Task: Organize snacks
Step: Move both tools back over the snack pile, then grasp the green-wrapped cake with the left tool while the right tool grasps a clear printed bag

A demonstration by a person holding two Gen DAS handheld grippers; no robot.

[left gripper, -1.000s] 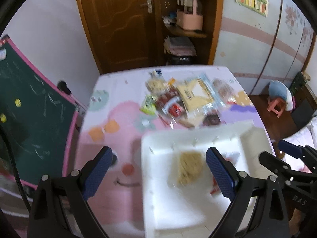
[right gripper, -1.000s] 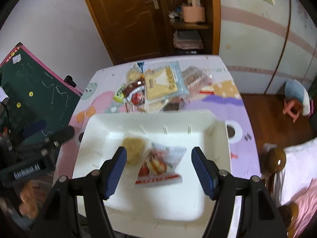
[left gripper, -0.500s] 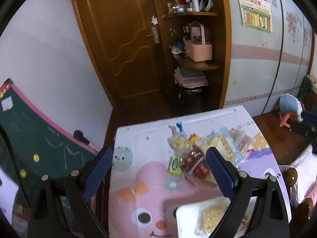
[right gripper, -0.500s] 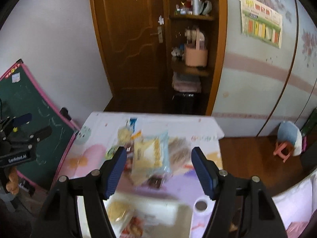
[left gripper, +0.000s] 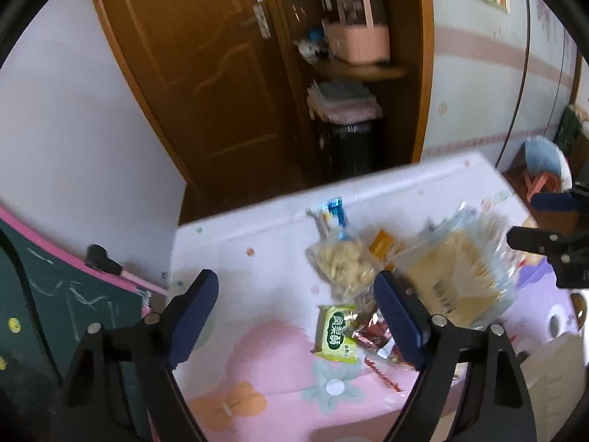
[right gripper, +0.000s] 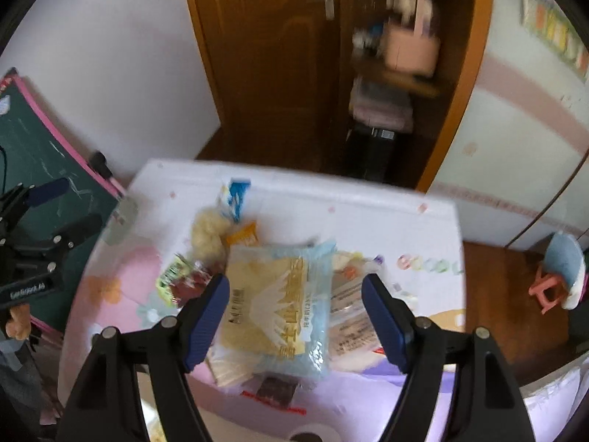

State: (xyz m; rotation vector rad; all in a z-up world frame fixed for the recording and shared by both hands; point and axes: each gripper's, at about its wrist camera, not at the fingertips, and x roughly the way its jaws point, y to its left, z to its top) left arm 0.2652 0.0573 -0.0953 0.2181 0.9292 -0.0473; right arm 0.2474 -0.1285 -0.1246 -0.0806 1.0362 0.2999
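Snacks pile on the table: large pale-blue crinkly bag of yellow wafers (right gripper: 283, 305) lies dead ahead between my spread, empty right claw (right gripper: 295, 318), long axis pointing away. Left claw (left gripper: 296, 318) released too, pile off its right finger; right is nearer.

A low table covered by a pastel cartoon-print mat (left gripper: 257, 250), white toward its far edge, pink at the near left and purple at the near right, carries a loose heap of snack packets around its middle. Nearest the far edge lies a clear bag of pale puffed pieces with a blue-and-white header (left gripper: 340, 254). Just beside it sits a small orange packet (left gripper: 383, 243). Toward the near left edge lie a small yellow-green wrapped bar (left gripper: 335, 329) and, touching it, a red foil wrapper (left gripper: 371, 335). A large pale-blue bag of yellow wafers (right gripper: 279, 305) overlaps other packets on the right. A dark brown packet (right gripper: 276, 388) lies at its near end.
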